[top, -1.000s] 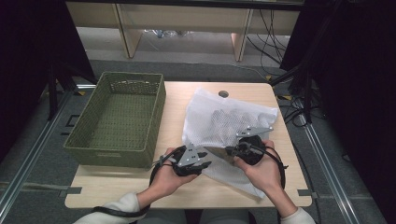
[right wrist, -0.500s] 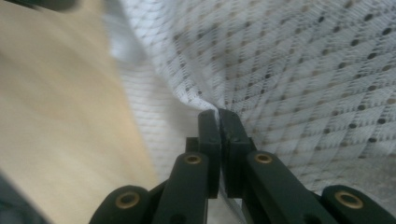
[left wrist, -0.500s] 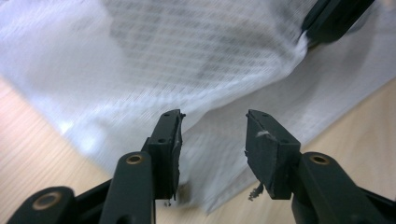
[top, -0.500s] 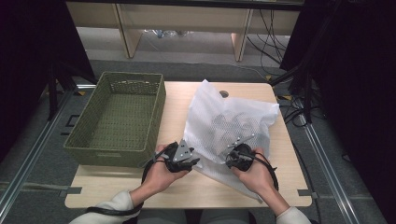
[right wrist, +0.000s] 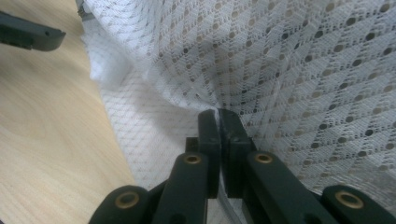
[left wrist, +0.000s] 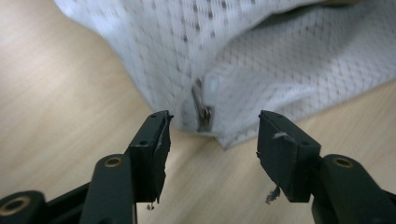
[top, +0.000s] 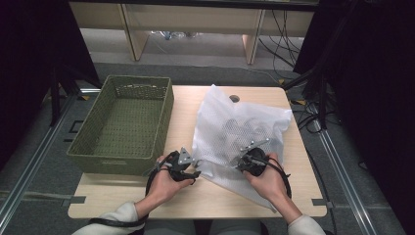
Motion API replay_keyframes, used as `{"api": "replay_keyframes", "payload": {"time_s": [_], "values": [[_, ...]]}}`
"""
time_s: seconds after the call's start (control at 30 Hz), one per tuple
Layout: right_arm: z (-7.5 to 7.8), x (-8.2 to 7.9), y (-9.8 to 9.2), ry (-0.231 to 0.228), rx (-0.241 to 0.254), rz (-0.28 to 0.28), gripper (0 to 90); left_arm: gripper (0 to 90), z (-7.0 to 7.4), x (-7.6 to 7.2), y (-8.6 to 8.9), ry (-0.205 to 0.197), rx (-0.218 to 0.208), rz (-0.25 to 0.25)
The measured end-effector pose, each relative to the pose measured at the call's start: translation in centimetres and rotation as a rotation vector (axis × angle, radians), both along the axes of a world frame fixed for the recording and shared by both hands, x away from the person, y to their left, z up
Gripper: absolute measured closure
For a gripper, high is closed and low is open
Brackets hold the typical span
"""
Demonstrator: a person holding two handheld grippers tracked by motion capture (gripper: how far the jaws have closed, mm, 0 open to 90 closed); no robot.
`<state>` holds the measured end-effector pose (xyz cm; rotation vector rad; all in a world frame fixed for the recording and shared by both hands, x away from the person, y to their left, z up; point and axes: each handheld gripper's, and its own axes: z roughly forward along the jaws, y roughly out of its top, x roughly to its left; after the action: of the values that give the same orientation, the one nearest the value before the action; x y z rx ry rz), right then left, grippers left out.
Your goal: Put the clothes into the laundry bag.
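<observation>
Right now your right gripper (right wrist: pixel 218 116) is clenched on a fold of the white mesh laundry bag (top: pixel 240 129), which lies on the table (top: pixel 210 198) just beside the green basket (top: pixel 122 125). Your left gripper (left wrist: pixel 212 135) has just been opening and stands released, its 2 jaws on either side of the zipper pull (left wrist: pixel 204 114) at the bag's near corner, touching nothing. Judging by that, the step is taking the pull. Ease the left gripper forward until the pull sits squarely between the pads, then close. Keep the right grip firm so the mesh stays taut beside the zipper and does not bunch.
</observation>
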<state>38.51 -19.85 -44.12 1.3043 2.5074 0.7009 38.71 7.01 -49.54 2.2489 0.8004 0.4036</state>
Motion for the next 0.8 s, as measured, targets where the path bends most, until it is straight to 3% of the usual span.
{"api": "replay_keyframes", "payload": {"time_s": [0.2,0.23,0.27,0.33,0.47,0.6,0.7,0.8], "values": [[0.0,0.0,0.2,-0.007,-0.003,0.015,89.5,48.6,-0.9,0.7,-0.6,0.051,-0.016,0.036],[0.1,-0.1,0.3,0.004,0.0,-0.007,89.6,49.5,-1.0,0.9,-0.6,0.052,-0.016,0.038],[0.0,0.0,0.2,-0.009,-0.001,0.01,89.6,50.1,-1.1,1.2,-0.6,0.045,-0.009,0.028],[0.0,0.0,0.1,-0.008,0.0,0.004,89.5,49.9,-1.4,1.5,-0.8,0.069,-0.041,0.052],[0.1,0.0,0.0,-0.001,-0.001,0.013,89.6,41.8,-1.1,1.8,-0.8,0.049,-0.05,0.031],[-0.1,0.1,0.1,-0.006,0.001,0.011,89.6,37.3,-1.2,2.1,-1.2,0.054,-0.076,0.047],[0.0,0.0,0.2,0.0,-0.001,0.003,89.6,40.2,-1.4,2.6,-1.3,0.052,-0.068,0.046],[0.0,0.0,0.1,-0.002,0.003,0.004,89.6,50.4,-1.5,2.8,-1.4,0.058,-0.061,0.073]]}}
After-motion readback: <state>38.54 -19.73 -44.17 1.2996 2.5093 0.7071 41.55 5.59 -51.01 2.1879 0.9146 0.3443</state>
